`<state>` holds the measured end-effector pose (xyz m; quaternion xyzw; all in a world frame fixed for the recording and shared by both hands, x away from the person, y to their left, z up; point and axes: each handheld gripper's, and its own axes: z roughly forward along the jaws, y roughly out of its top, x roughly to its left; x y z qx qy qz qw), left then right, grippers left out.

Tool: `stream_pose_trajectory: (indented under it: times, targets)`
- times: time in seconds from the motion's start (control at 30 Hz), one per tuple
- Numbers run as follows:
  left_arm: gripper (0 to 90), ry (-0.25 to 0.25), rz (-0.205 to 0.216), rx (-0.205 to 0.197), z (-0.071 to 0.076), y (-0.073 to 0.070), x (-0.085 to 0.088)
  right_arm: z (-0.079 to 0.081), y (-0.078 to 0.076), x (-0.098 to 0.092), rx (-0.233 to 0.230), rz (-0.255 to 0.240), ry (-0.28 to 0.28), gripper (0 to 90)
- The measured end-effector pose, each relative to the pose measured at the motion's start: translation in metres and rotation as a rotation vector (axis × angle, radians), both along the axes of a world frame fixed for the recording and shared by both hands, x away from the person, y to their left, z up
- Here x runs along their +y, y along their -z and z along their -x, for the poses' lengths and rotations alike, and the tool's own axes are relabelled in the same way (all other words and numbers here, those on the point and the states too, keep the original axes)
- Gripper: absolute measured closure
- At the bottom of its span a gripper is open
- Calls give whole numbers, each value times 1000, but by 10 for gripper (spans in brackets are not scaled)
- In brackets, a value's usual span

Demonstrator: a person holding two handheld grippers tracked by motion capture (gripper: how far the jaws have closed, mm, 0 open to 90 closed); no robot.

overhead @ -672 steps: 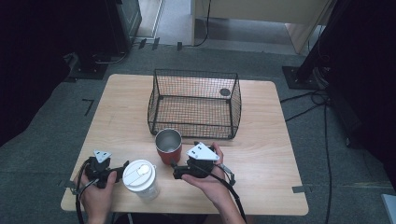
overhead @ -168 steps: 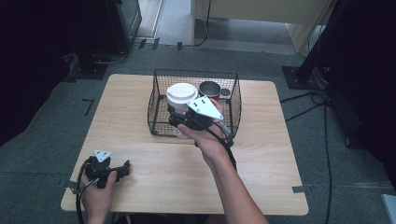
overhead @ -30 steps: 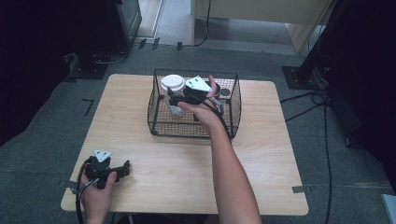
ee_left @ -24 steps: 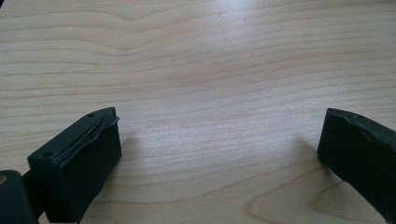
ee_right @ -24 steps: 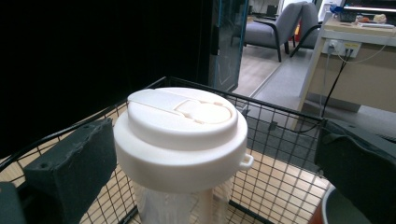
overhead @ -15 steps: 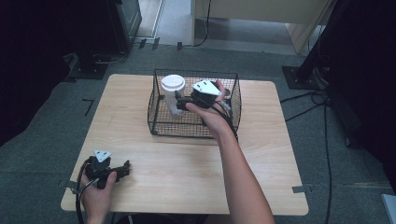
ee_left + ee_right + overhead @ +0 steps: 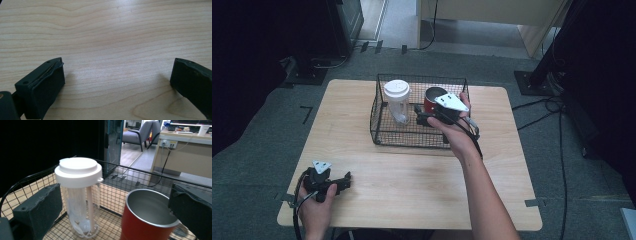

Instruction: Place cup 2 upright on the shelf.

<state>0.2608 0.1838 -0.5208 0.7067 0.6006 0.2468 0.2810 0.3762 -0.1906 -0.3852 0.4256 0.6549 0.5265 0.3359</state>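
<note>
Two cups, clear tumbler and red cup, in one basket; both grippers' jaws released.

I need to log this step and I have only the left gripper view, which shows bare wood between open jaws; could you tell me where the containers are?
Observer: Both stand inside the wire basket at the table's far side.
Operator: Which containers, please?
Observer: A clear bottle with a white lid, upright, and a red cup with a steel interior beside it.
Operator: Is the right gripper holding either?
Observer: No. The right gripper is open, jaws apart, with both containers ahead of it.
</note>
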Motion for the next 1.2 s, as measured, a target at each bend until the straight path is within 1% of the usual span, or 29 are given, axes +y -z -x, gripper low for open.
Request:
stream_pose_trajectory:
  times: [0.2,0.3,0.53,0.67,0.73,0.87,1.03,1.17,1.2]
  targets:
    - [0,0,-1,-1,0,0,0,13,0,-18,-5,-4,20,0]
    - [0,0,-1,-1,0,0,0,20,0,-26,-14,1,23,0]
    - [0,-1,0,-2,0,0,0,36,1,-40,-21,1,34,0]
    - [0,0,-1,1,0,0,0,48,2,-48,-28,-6,34,0]
    - [0,0,-1,1,0,0,0,54,6,-53,-25,-5,36,0]
    - [0,0,-1,0,0,0,0,64,15,-63,-11,-5,59,0]
    - [0,0,-1,0,0,0,0,78,25,-74,6,8,77,0]
    - [0,0,0,0,0,0,0,88,33,-83,9,5,92,0]
    - [0,0,0,0,0,0,0,90,35,-85,3,0,94,0]
